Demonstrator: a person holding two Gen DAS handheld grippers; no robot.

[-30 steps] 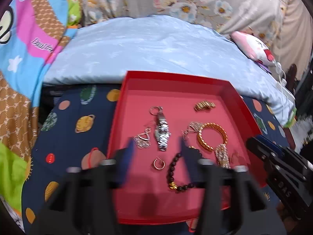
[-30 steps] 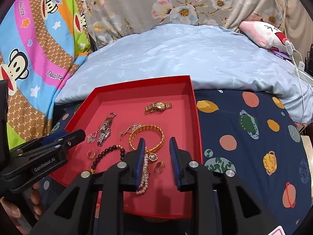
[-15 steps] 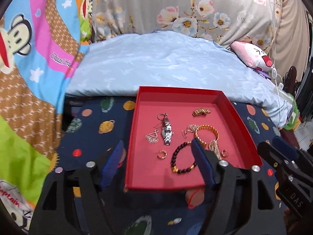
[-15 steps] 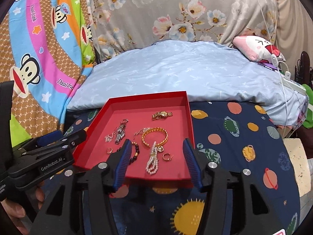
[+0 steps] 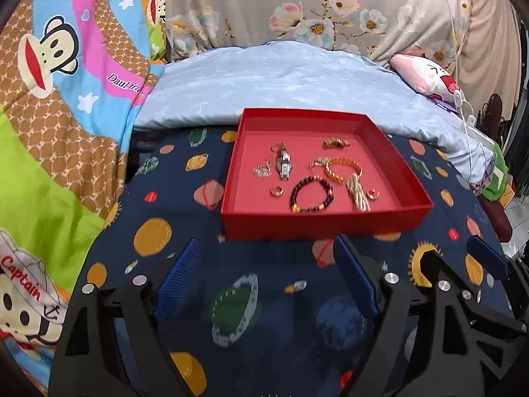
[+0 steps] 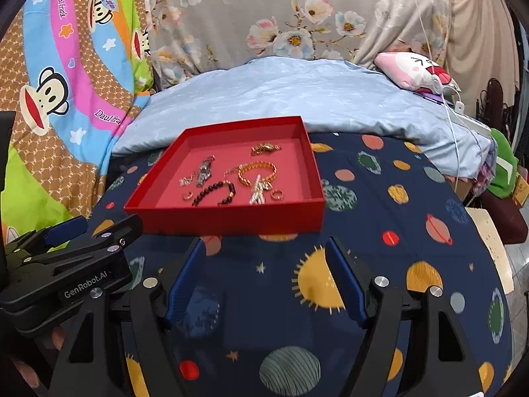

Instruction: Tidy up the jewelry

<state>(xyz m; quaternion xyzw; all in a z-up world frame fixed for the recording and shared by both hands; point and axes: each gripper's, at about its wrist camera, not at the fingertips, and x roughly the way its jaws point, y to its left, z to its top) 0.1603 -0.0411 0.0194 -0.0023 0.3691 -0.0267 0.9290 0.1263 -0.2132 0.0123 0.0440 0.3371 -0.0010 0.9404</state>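
Note:
A red tray [image 5: 324, 223] [image 6: 231, 220] sits on the navy planet-print cloth and holds several jewelry pieces: a silver watch [image 5: 284, 164] [image 6: 204, 168], a gold watch [image 5: 335, 142] [image 6: 265, 148], a gold bangle [image 5: 342, 168] [image 6: 258, 172], a dark bead bracelet [image 5: 310, 195] [image 6: 215, 193], a pearl strand [image 5: 357, 193] [image 6: 257, 192] and small rings. My left gripper [image 5: 266, 271] is open and empty, well in front of the tray. My right gripper [image 6: 264, 269] is open and empty, also in front of the tray.
A light blue duvet [image 5: 281, 79] lies behind the tray. A monkey-print blanket [image 5: 49, 82] is at the left. A pink plush [image 6: 413, 69] and a white cable [image 6: 456, 106] are at the back right. The cloth's edge drops off at the right.
Both grippers have pulled back from over the tray to in front of it and their jaws have opened wider. The jewelry has not moved.

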